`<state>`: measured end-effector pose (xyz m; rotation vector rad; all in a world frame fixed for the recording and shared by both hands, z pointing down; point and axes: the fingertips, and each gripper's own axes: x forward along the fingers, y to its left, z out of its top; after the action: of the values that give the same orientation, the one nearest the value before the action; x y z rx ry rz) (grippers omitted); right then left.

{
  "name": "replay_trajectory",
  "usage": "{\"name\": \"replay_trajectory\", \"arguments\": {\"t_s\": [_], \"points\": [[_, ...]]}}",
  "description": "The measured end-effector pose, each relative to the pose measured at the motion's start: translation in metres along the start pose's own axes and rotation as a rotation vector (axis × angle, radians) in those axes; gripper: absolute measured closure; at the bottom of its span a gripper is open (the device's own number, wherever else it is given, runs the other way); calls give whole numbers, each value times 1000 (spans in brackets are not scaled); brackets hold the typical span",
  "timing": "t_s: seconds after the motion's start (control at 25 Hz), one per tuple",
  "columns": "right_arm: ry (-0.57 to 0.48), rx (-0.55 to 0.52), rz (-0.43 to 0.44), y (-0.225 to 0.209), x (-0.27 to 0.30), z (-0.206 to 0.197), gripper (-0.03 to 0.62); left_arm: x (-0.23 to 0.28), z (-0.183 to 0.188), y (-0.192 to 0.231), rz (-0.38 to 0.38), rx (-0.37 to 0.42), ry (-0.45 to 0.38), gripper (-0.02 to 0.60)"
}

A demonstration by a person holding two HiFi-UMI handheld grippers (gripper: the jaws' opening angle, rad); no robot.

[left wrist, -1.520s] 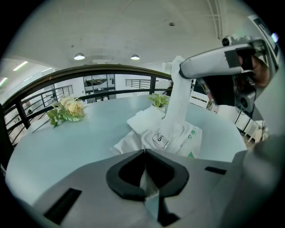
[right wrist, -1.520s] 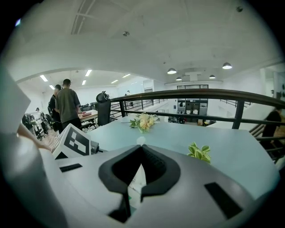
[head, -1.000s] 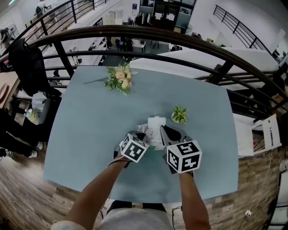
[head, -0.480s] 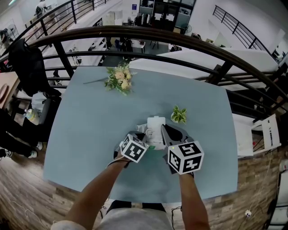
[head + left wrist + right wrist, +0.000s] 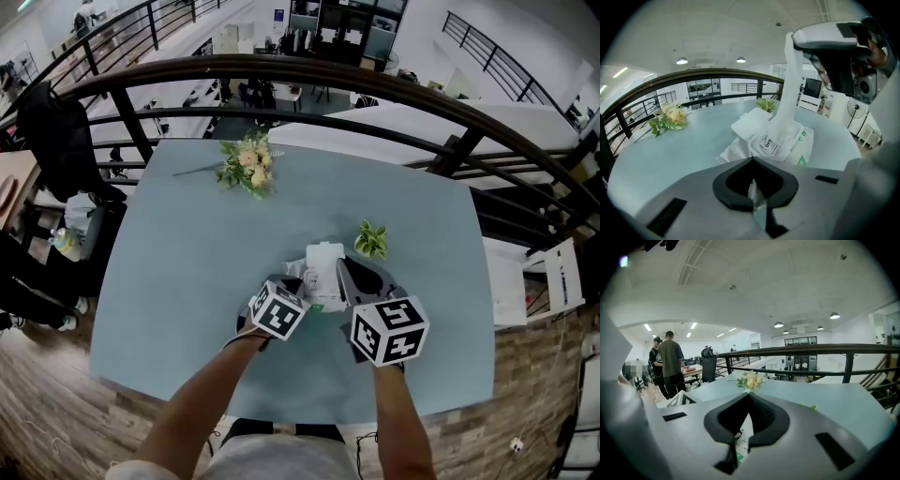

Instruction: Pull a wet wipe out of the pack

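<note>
The white wet-wipe pack [image 5: 324, 281] lies in the middle of the pale blue table [image 5: 187, 262], its lid flap folded back. In the left gripper view the pack [image 5: 787, 143] shows an "OPEN" label, and a white wet wipe [image 5: 790, 84] stretches up out of it. My right gripper [image 5: 825, 42] is shut on the top of that wipe. In its own view the right gripper [image 5: 750, 397] has white wipe [image 5: 744, 431] between its shut jaws. My left gripper [image 5: 752, 161] is shut on the pack's crinkled near edge [image 5: 757, 206]. In the head view the left gripper [image 5: 292, 278] and the right gripper [image 5: 341, 270] flank the pack.
A bouquet of pale flowers [image 5: 247, 164] lies at the table's far side, and a small green sprig [image 5: 373, 239] sits just right of the pack. A dark curved railing [image 5: 375, 89] runs behind the table. Two people [image 5: 669, 362] stand far off at a desk.
My right gripper has drawn slightly back toward me and tilted a little, keeping hold of the wipe. The left gripper and the pack have stayed put.
</note>
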<state>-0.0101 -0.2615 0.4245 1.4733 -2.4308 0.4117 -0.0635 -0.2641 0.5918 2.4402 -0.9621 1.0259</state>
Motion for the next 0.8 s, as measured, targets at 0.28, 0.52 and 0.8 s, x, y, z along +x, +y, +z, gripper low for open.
{"name": "replay_trajectory", "arguments": {"t_s": [0.28, 0.52, 0.8], "points": [[-24, 3, -6, -1, -2, 7, 592, 0, -1, 0, -2, -1, 0, 588], [-41, -6, -8, -3, -5, 18, 592, 0, -1, 0, 2, 2, 3, 588], [-73, 1, -35, -8, -10, 28, 592, 0, 1, -1, 8, -5, -2, 588]]}}
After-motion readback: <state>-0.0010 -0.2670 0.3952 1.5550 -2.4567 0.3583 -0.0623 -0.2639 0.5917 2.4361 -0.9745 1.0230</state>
